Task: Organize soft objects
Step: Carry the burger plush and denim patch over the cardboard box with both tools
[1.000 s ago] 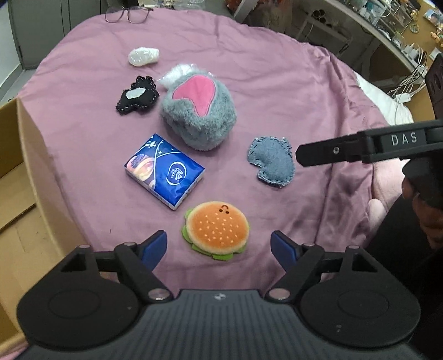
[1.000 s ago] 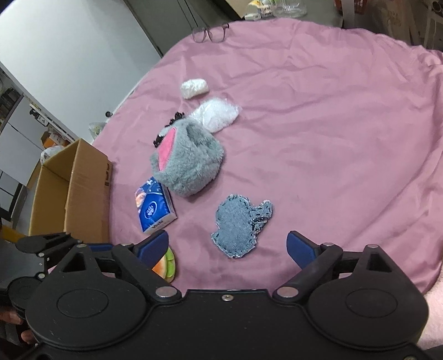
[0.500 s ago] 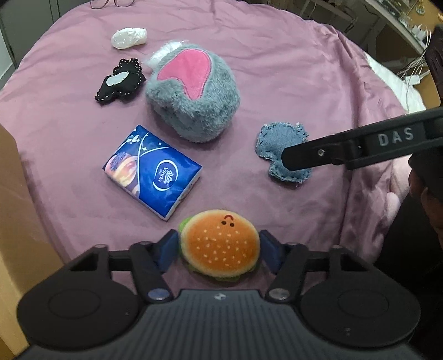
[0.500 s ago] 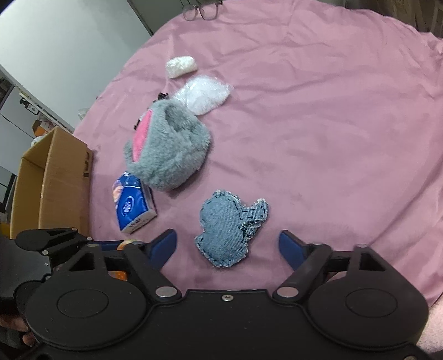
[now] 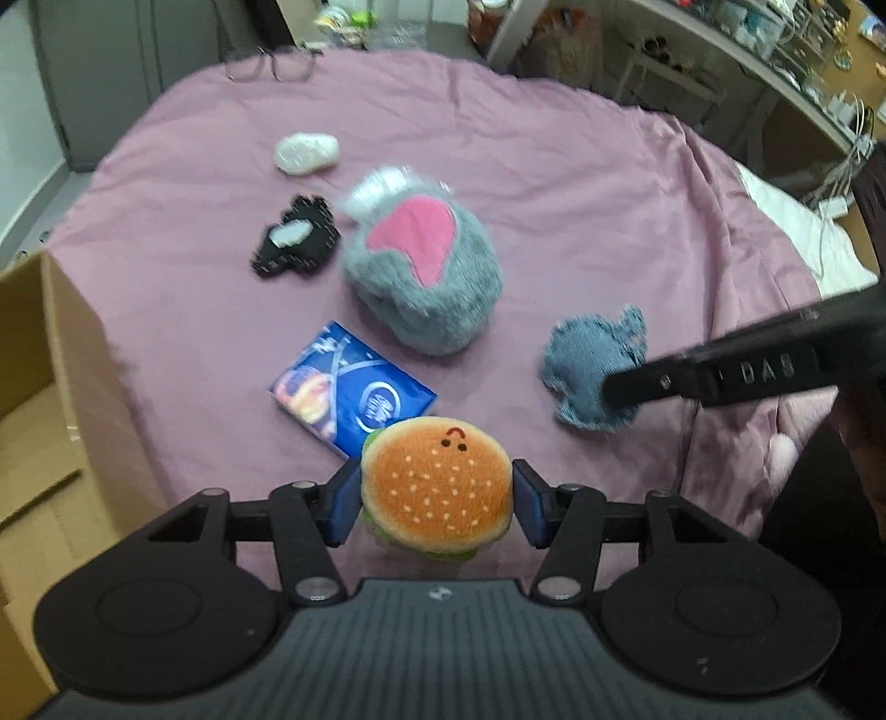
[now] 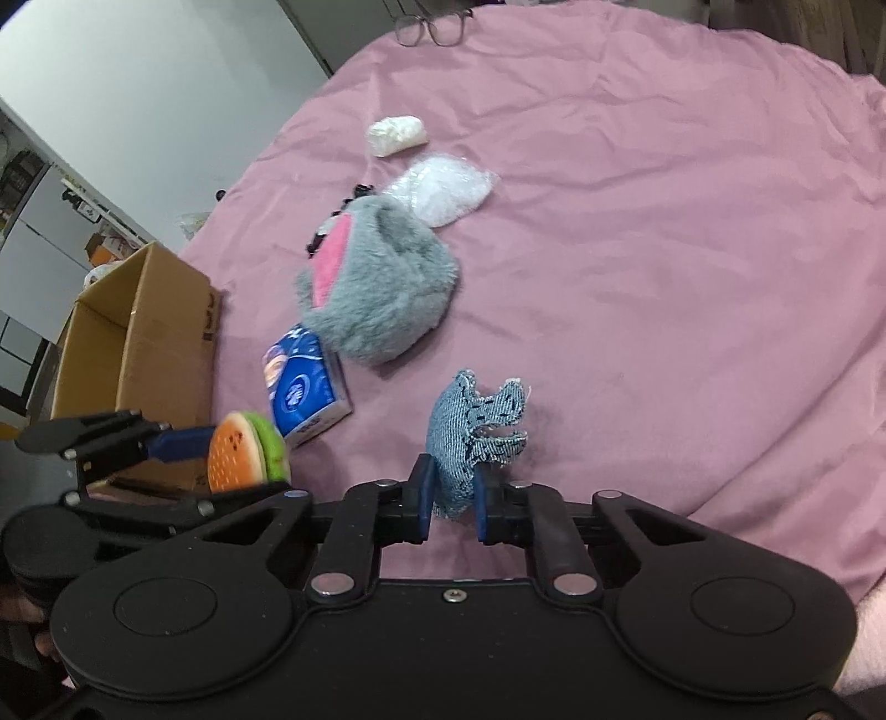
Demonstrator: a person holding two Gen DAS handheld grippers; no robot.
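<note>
My left gripper (image 5: 434,501) is shut on a plush hamburger (image 5: 437,484) and holds it just above the pink cloth; it also shows in the right wrist view (image 6: 246,451). My right gripper (image 6: 451,507) is shut on a blue denim pouch (image 6: 470,432), lifted on edge; the pouch also shows in the left wrist view (image 5: 595,368). On the cloth lie a grey and pink furry plush (image 5: 423,282), a blue tissue pack (image 5: 349,393), a black beaded patch (image 5: 296,243), a white lump (image 5: 305,152) and a clear bag of white filling (image 6: 443,191).
An open cardboard box (image 6: 133,343) stands at the left edge of the pink-covered table (image 6: 664,221); it also shows in the left wrist view (image 5: 39,387). Glasses (image 6: 432,27) lie at the far edge. Shelves and cables stand beyond the table on the right.
My left gripper closed on the hamburger and lifted it off the cloth. My right gripper moved down onto the denim pouch, closed on it and raised it on edge.
</note>
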